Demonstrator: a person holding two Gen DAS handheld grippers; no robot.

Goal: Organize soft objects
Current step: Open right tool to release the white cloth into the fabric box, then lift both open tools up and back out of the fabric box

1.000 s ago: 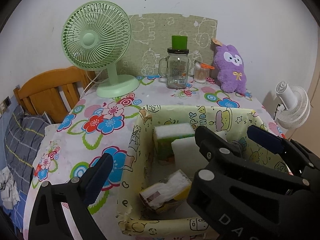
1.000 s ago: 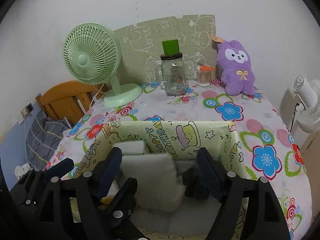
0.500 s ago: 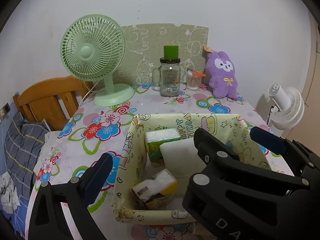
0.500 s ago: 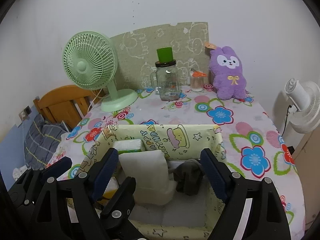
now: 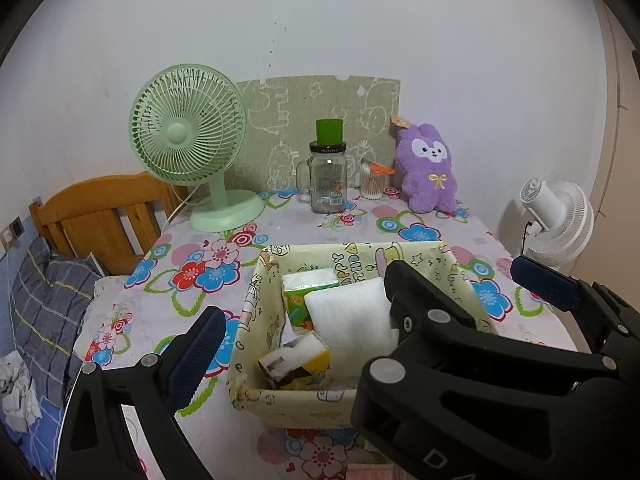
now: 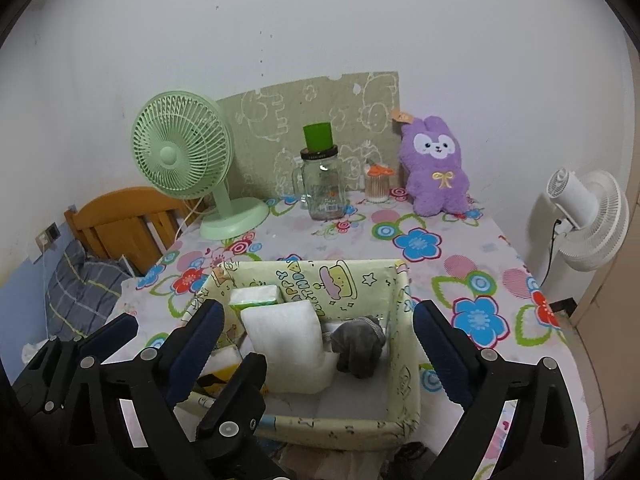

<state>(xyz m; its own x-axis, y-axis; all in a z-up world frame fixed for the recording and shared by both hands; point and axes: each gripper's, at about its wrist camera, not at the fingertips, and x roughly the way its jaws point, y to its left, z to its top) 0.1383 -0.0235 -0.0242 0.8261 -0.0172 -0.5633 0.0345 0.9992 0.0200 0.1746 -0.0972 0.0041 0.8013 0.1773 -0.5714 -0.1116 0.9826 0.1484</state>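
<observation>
Two claws hang spread and empty above the near rim of the paper-covered box (image 6: 404, 344): right gripper (image 6: 316, 344), left gripper (image 5: 362, 308). Inside lie a white foam block (image 6: 286, 344), tissue packs (image 5: 310, 280) and a grey cloth (image 6: 358, 346), all light and squashy. The purple plush rabbit (image 6: 436, 168) sits apart at the wall; its plump body likely suits a gentle pinch.
</observation>
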